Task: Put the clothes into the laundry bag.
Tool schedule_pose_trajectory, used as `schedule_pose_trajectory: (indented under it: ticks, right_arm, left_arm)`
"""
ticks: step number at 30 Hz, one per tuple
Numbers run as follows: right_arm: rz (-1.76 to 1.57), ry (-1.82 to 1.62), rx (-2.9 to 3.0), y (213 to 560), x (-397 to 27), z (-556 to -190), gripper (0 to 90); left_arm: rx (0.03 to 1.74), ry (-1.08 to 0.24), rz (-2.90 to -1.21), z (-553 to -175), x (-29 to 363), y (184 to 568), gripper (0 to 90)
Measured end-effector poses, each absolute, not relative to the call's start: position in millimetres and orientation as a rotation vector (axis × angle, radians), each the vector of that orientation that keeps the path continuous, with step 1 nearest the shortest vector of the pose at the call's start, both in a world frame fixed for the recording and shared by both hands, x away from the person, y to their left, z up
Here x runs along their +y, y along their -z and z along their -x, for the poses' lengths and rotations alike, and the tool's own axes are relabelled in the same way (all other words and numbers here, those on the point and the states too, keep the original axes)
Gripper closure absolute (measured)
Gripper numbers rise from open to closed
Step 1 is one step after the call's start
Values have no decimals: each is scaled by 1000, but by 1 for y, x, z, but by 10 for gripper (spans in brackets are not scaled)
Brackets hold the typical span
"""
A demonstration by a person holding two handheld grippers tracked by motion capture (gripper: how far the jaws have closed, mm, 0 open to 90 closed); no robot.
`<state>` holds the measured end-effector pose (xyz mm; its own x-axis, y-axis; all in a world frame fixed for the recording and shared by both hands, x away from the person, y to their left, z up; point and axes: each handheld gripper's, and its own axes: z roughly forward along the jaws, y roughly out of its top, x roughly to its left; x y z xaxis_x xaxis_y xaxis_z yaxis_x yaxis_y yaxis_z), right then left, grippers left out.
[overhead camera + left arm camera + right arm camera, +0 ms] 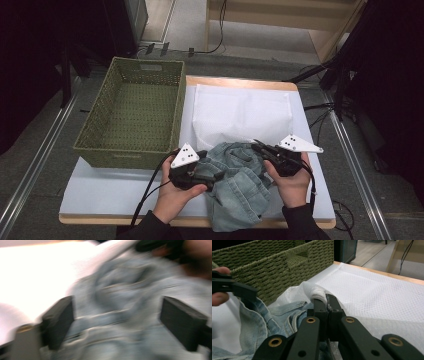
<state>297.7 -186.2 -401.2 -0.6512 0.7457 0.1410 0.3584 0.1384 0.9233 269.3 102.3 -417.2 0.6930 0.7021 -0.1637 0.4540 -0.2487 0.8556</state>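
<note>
A crumpled light-blue denim garment (240, 192) lies at the table's front middle, partly over the near edge of a white mesh bag (240, 112). My left gripper (212, 175) rests on the denim's left side; in the left gripper view it stands open (117, 322) with denim folds (120, 290) between its pads (60, 320). My right gripper (257, 146) is at the denim's upper right. In the right gripper view it is shut (325, 298) on a bunched edge of the mesh bag (374, 295), just above the denim (257, 322).
An empty green woven basket (127, 155) stands at the table's left, close beside the bag and the denim, and rises behind them in the right gripper view (274, 272). The white table cover (115, 190) is bare at the front left. Dark stands and cables flank the table.
</note>
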Motion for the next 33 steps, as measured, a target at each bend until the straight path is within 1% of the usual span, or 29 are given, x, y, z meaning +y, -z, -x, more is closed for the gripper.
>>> schedule_pose_trajectory:
  ticks: [1, 2, 3, 5, 6, 8, 9, 10, 11, 12, 13, 15, 16, 17, 19, 20, 23, 26, 30, 33]
  right_arm:
    - [-1065, -1519, 2072, 401, -186, -298, 895]
    - [-1065, -1521, 2072, 401, -185, -298, 895]
    - [-1065, -1519, 2074, 401, -184, -298, 895]
    - [-1063, -1514, 2076, 401, -184, -298, 895]
    - [-1064, -1516, 2077, 401, -184, -298, 895]
    - [-1064, -1516, 2076, 400, -185, -297, 895]
    - [-1062, -1520, 2078, 400, -185, -298, 895]
    - [-1065, -1523, 2081, 401, -186, -298, 895]
    - [-1066, -1522, 2083, 401, -186, -298, 895]
    - [-1064, -1523, 2088, 401, -185, -298, 895]
    - [-1063, -1521, 2090, 402, -185, -298, 895]
    - [-1064, -1522, 2097, 402, -183, -298, 894]
    - [-1057, -1518, 2099, 402, -183, -298, 895]
    - [-1056, -1518, 2099, 402, -183, -298, 895]
    - [-1058, -1525, 2097, 402, -184, -298, 895]
    - [-1060, -1528, 2093, 402, -184, -299, 895]
    - [-1062, -1526, 2095, 402, -184, -299, 895]
    - [-1060, -1516, 2102, 403, -182, -299, 895]
    - [-1063, -1514, 2108, 403, -180, -299, 895]
    - [-1057, -1517, 2118, 402, -178, -299, 896]
  left_arm:
    - [952, -339, -1935, -272, 99, 422, 210]
    - [966, -377, -1973, -273, 94, 426, 228]
    - [969, -386, -1989, -274, 90, 430, 230]
    - [973, -464, -2063, -275, 81, 438, 230]
    - [983, -472, -2074, -276, 80, 440, 220]
    - [995, -482, -2080, -280, 79, 444, 184]
    - [997, -479, -2079, -282, 79, 446, 180]
    - [1001, -458, -2078, -284, 79, 448, 178]
    - [1003, -387, -2085, -288, 80, 452, 180]
    - [1000, -320, -2097, -292, 79, 457, 218]
    - [993, -294, -2108, -293, 79, 460, 263]
    - [971, -310, -2100, -291, 77, 463, 357]
    - [959, -320, -2092, -289, 78, 460, 447]
    - [953, -322, -2091, -288, 79, 458, 574]
    - [953, -285, -2063, -289, 83, 454, 691]
    - [946, -270, -2049, -289, 85, 452, 724]
    - [891, -226, -2020, -286, 87, 446, 757]
    - [795, -214, -1978, -277, 80, 434, 762]
    - [639, -193, -2015, -269, 62, 420, 757]
    - [576, -167, -2040, -270, 44, 419, 757]
